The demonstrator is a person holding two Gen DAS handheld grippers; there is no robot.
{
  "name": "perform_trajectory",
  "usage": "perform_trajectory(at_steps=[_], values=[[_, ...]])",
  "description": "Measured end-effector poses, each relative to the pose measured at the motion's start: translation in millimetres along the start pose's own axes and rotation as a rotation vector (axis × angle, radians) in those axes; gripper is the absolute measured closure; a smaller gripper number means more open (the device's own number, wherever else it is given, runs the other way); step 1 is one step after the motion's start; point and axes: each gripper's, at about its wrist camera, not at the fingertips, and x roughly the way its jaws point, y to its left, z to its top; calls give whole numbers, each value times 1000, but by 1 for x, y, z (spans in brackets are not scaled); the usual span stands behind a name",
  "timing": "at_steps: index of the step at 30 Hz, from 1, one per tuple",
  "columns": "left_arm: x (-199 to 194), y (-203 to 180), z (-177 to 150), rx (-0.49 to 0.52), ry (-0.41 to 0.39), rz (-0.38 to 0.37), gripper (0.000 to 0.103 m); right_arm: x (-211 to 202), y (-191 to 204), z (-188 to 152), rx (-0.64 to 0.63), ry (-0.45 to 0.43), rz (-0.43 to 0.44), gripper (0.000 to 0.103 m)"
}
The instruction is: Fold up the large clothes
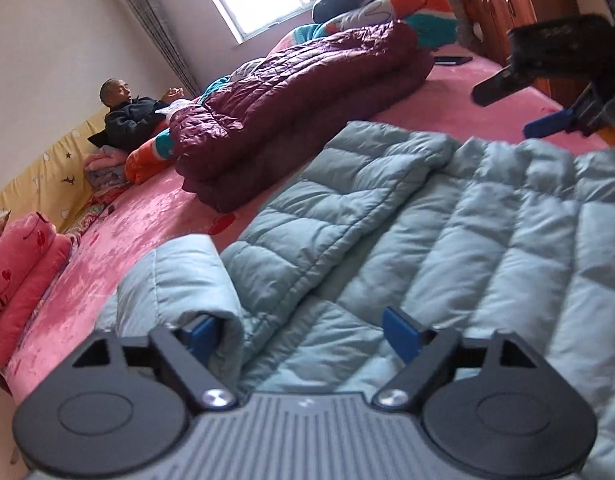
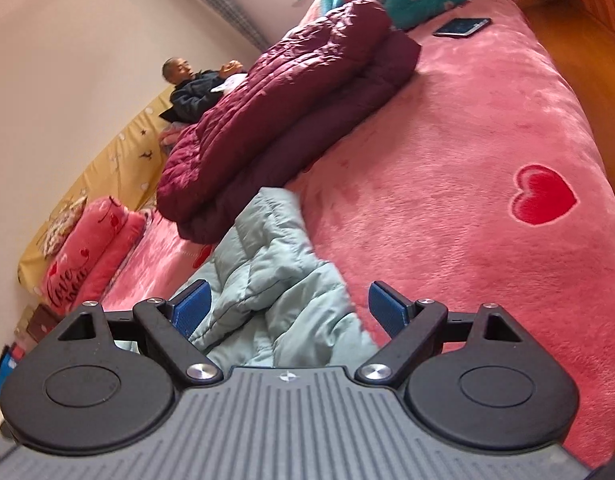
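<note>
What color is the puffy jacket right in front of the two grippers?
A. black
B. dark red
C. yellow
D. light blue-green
D: the puffy jacket lying on the pink bed cover under the open left gripper and the open right gripper is a pale blue-green; the dark red coat lies farther back.

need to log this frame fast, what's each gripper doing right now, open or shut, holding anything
Left gripper: open, jaws spread over the light blue puffer jacket, gripping nothing.
Right gripper: open, jacket fabric lies between the jaws, not clamped.
</note>
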Motion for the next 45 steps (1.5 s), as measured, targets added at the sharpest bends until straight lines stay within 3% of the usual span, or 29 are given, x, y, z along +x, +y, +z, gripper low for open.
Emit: perform_trajectory(at_steps=[3,8,12,15,18,21,25,30,38,45], values=[[-5,-4,7,-80,19,-32,14,0,-7,4,32,-3,7,0],[-15,-11,3,-243,80,-153,13,-1,-9,6,40,-7,8,0],[-32,6,-9,-443,107,-223,15,-1,-12,7,51,1,8,0],[-43,46,-28,-694,106,-172,26,0,-14,7,67,10,7,0],[-45,93,-60,-954,88,-54,33,3,-16,6,82,25,15,0],[-39,133,-92,-1173,44,32,33,6,-14,4,80,44,19,0],[-19,167,-130,-1446,-41,46,33,12,-9,1,61,60,28,0],[8,184,-162,-1687,-84,-24,33,19,2,0,6,58,48,0],[35,192,-168,-1774,-113,-25,35,34,28,4,-92,35,85,0],[34,205,-118,-1591,-183,-15,68,54,34,10,-119,26,89,0]])
